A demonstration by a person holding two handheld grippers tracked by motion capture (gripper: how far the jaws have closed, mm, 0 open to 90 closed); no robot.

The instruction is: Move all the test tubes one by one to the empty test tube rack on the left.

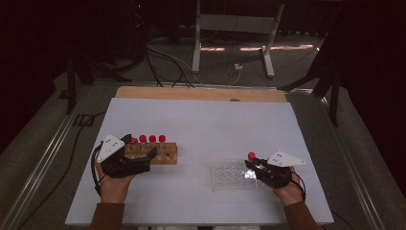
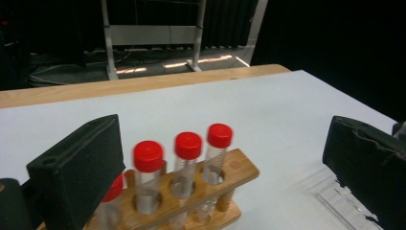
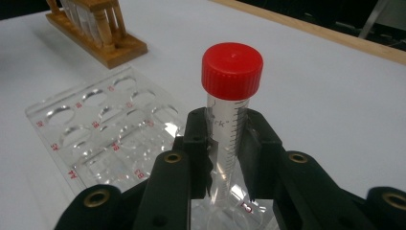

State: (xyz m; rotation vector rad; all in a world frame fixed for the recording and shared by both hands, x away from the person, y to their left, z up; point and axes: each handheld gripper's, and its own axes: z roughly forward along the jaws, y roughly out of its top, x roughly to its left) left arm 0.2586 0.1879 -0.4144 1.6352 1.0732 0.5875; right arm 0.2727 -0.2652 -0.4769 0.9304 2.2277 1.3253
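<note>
in the wooden rack (image 2: 191,191) stand four red-capped tubes (image 2: 186,158) (upright).

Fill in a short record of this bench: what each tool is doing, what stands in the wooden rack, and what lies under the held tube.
right tool: shut on a red-capped tube, upright
under the tube: clear plastic well tray
left tool: open, nothing gripped, at the wooden rack
rack contents: four red-capped tubes, upright in a row
surface: white table
</note>
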